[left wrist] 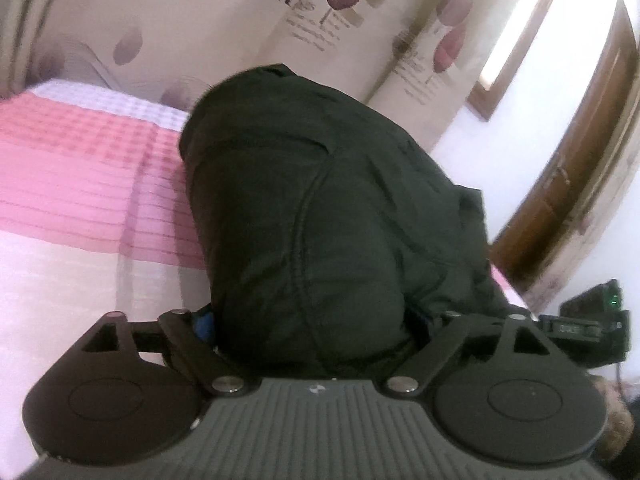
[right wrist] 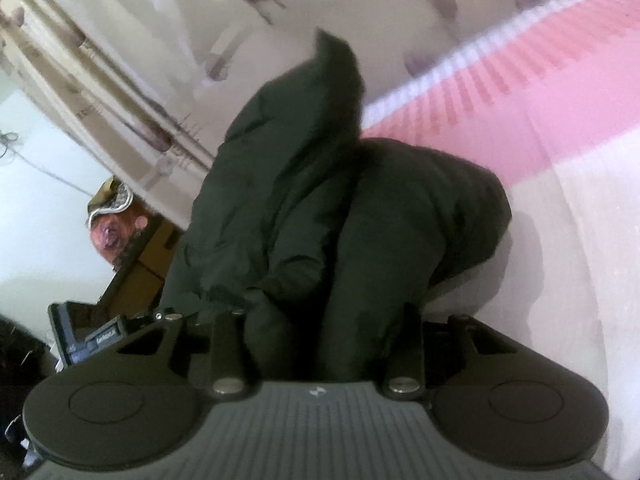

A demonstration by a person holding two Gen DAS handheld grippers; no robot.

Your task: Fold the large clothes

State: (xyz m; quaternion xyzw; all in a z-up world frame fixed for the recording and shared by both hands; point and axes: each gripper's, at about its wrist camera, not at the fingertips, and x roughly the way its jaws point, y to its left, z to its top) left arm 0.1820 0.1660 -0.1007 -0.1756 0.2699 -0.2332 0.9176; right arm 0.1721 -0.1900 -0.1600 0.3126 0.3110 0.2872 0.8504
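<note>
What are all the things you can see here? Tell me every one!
Padded jacket: one, very dark green, bunched up on the bed, its near edge between both pairs of tongs.
Bed cover: one, pink and white checks, spread under the jacket.
Curtain: one, cream with purple flowers and printed letters, behind the bed.
Door frame: one, brown wood, right side of the left wrist view.
Left tongs: one pair, black, spread wide around a thick fold of jacket.
Right tongs: one pair, black, closed on a bunch of jacket.
</note>
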